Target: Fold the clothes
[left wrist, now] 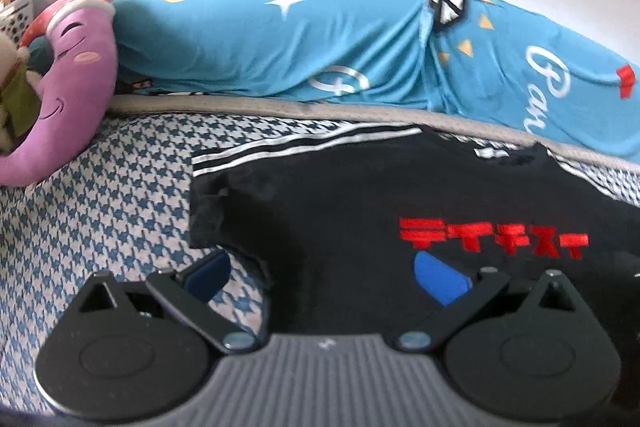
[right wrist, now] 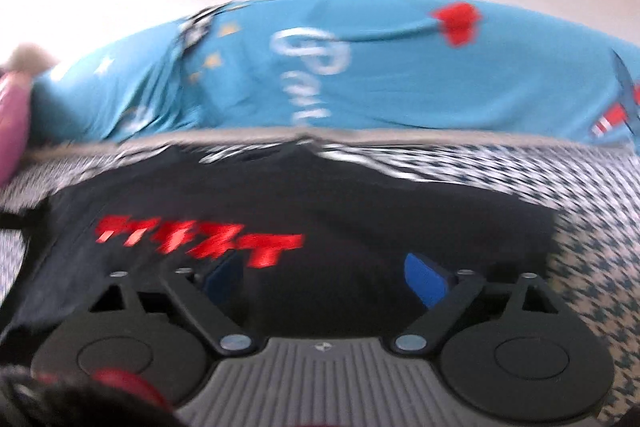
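A black T-shirt (left wrist: 360, 195) with red lettering (left wrist: 494, 237) and white shoulder stripes lies flat on the houndstooth bed cover (left wrist: 100, 211). My left gripper (left wrist: 324, 277) hovers open over the shirt's left side, one blue pad (left wrist: 208, 275) above the cover by the sleeve, the other (left wrist: 438, 279) above the black cloth. In the blurred right wrist view the same T-shirt (right wrist: 340, 211) fills the middle. My right gripper (right wrist: 326, 281) stands open above it, just right of the red lettering (right wrist: 200, 241). Neither holds anything.
A blue printed duvet (left wrist: 320, 39) is heaped along the far side of the bed against a white wall. A purple moon-shaped plush pillow (left wrist: 64, 79) lies at the left. Bare houndstooth cover (right wrist: 592, 227) shows right of the shirt.
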Action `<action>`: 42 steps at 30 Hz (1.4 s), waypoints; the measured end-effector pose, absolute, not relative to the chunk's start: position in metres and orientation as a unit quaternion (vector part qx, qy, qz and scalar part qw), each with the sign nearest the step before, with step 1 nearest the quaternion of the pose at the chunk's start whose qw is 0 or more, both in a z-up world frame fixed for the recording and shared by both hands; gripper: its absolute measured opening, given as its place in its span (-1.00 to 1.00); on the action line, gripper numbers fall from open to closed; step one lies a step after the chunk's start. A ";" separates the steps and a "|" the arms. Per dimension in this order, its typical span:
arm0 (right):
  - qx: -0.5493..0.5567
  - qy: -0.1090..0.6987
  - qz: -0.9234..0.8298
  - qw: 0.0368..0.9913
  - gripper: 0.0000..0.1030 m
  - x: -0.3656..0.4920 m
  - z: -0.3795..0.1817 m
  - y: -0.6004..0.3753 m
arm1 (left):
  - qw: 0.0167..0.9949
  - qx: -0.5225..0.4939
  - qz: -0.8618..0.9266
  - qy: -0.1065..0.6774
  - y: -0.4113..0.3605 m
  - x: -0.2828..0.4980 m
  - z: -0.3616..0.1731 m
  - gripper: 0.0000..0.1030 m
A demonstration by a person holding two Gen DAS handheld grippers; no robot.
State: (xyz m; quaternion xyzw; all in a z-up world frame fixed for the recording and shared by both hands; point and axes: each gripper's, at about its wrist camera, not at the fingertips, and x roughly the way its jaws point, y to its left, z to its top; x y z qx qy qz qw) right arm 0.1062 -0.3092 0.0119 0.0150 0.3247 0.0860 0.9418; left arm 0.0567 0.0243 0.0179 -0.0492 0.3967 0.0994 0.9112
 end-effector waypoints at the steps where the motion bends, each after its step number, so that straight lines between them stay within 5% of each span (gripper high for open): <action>1: 0.024 0.323 0.072 0.943 0.62 0.108 0.013 -0.319 | 0.911 -0.053 0.103 0.395 0.028 0.056 0.018 0.99; 13: 0.144 0.304 -0.033 0.941 0.58 0.132 0.002 -0.392 | 0.907 -0.050 0.096 0.408 0.027 0.059 0.005 0.99; 28: 0.132 0.275 -0.007 0.952 0.58 0.167 0.018 -0.389 | 0.903 -0.044 0.081 0.419 0.016 0.066 -0.006 0.99; 42: 0.041 0.308 0.041 0.950 0.17 0.208 -0.016 -0.359 | 0.899 -0.032 0.072 0.432 0.003 0.073 -0.020 0.99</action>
